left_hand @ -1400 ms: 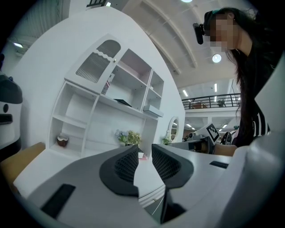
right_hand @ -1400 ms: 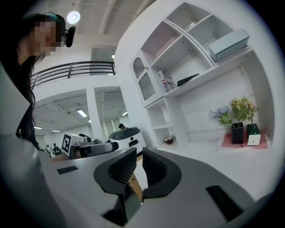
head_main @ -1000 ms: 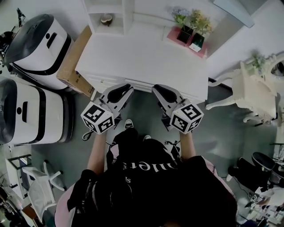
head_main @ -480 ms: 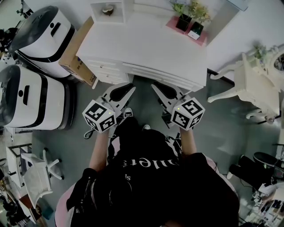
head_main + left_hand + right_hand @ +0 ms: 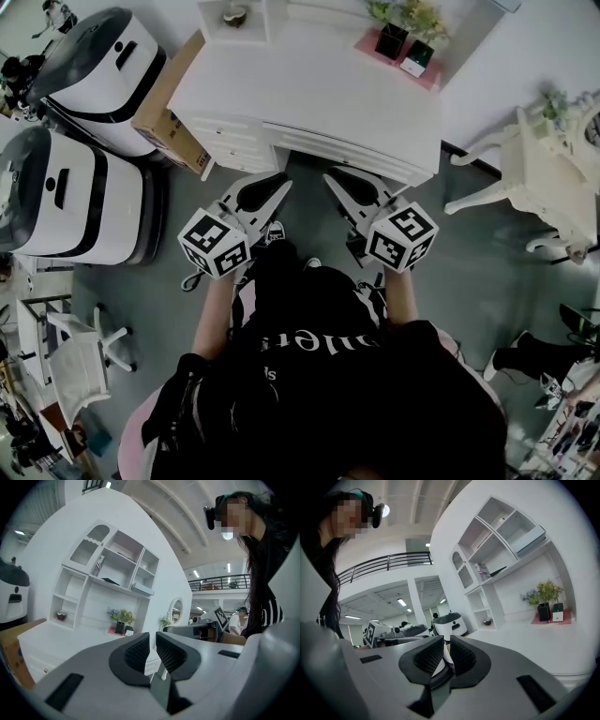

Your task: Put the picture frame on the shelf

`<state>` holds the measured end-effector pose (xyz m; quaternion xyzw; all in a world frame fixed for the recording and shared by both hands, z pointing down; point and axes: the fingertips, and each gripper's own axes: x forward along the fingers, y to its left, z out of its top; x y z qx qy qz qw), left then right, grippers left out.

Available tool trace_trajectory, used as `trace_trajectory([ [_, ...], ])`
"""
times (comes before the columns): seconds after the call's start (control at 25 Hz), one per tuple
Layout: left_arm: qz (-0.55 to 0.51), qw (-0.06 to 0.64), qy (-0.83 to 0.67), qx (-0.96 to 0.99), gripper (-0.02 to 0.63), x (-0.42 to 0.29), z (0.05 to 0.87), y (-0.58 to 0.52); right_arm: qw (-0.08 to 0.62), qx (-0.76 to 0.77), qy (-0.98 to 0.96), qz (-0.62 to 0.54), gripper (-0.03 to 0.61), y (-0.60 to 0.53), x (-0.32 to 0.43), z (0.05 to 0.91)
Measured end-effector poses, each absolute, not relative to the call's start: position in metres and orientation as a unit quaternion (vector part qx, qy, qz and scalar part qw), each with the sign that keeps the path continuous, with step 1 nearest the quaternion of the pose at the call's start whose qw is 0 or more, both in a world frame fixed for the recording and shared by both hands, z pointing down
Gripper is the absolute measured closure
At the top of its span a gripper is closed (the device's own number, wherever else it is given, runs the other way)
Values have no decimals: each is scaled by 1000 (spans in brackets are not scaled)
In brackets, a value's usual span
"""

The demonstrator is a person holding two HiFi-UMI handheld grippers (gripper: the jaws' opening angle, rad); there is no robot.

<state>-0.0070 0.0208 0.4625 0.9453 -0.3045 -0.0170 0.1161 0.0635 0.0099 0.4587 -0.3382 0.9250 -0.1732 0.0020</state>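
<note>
Near side of the white desk [image 5: 309, 94]: left gripper [image 5: 279, 178] and right gripper [image 5: 331, 174] both closed, empty, parked side by side, likely staging before a reach. Picture frame: can't pick it out, neither gripper has it. Shelf [image 5: 246, 17] far left.

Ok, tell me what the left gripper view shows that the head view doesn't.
Left gripper view only: the upper shelves with items on them, a round mirror and the ceiling. Head view only: the white swivel chair and the gray floor. Both: the white desk, the potted plants on it, and the cardboard box beside it.
</note>
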Motion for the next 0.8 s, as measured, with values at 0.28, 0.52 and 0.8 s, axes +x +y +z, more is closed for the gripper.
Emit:
trace_trajectory([
  [0.28, -19, 116, -308, 944, 560, -5, 461, 23, 6, -336, 926, -174, 506, 12, 65, 456],
  [0.52, -21, 119, -308, 944, 560, -3, 459, 30, 14, -328, 928, -178, 506, 17, 65, 451],
  [0.8, -27, 115, -306, 945, 560, 0, 457, 36, 22, -320, 930, -180, 506, 23, 66, 449],
])
